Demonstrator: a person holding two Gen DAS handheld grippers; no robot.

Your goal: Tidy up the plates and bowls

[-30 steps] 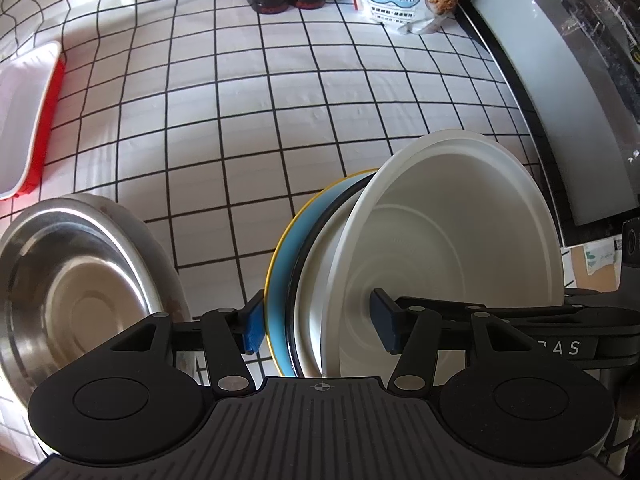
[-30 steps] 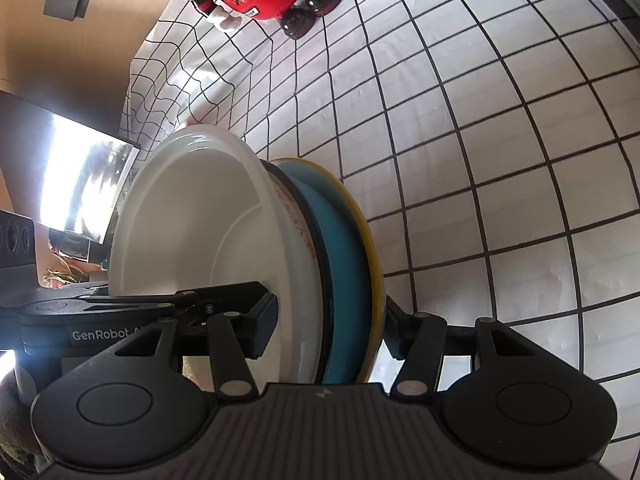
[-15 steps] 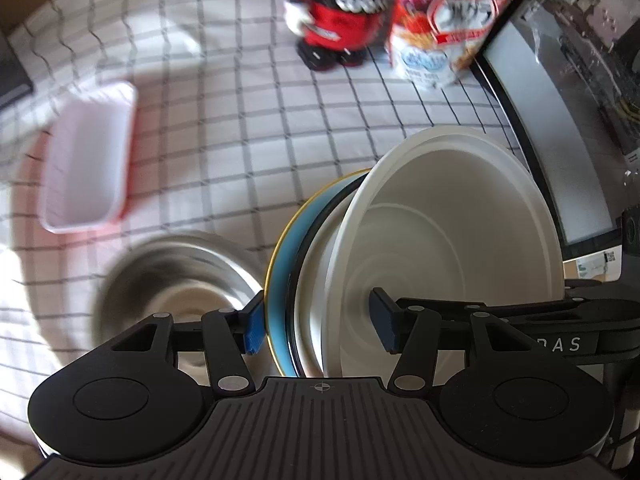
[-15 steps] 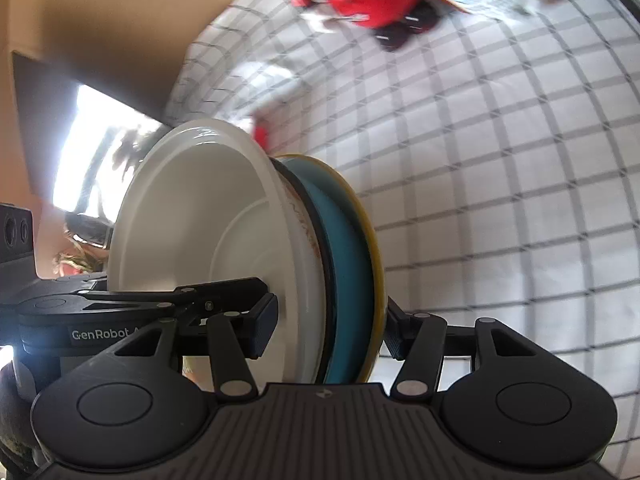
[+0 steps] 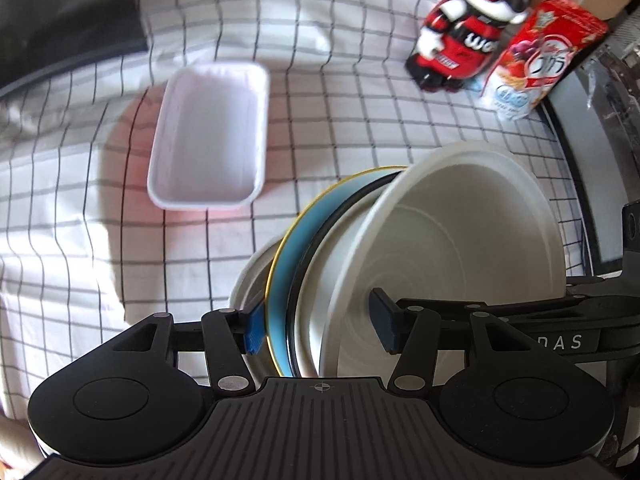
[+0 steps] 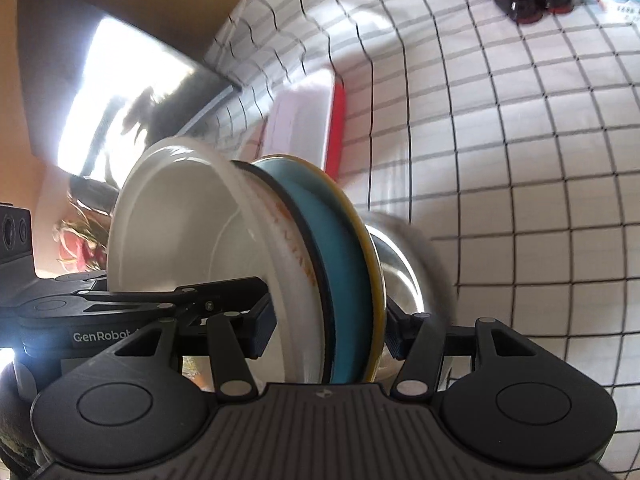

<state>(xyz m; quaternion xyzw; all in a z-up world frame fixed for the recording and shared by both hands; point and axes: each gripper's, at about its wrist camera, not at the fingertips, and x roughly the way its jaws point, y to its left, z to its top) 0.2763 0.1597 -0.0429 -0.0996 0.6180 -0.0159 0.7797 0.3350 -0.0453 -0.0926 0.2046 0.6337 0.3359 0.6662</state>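
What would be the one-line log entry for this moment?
left claw: shut on stack | right claw: shut on stack | stack: white bowl, blue yellow-rimmed plate | below: steel bowl

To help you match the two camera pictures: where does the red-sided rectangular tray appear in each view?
Left wrist: the tray lies upper left of centre, beyond the held dish stack.
Right wrist: the tray shows above the stack, upper centre.
Shared landmark: the red toy figure.

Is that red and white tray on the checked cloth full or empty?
Empty. The left wrist view looks down into the tray and shows only its bare white inside, though the image is somewhat blurred.
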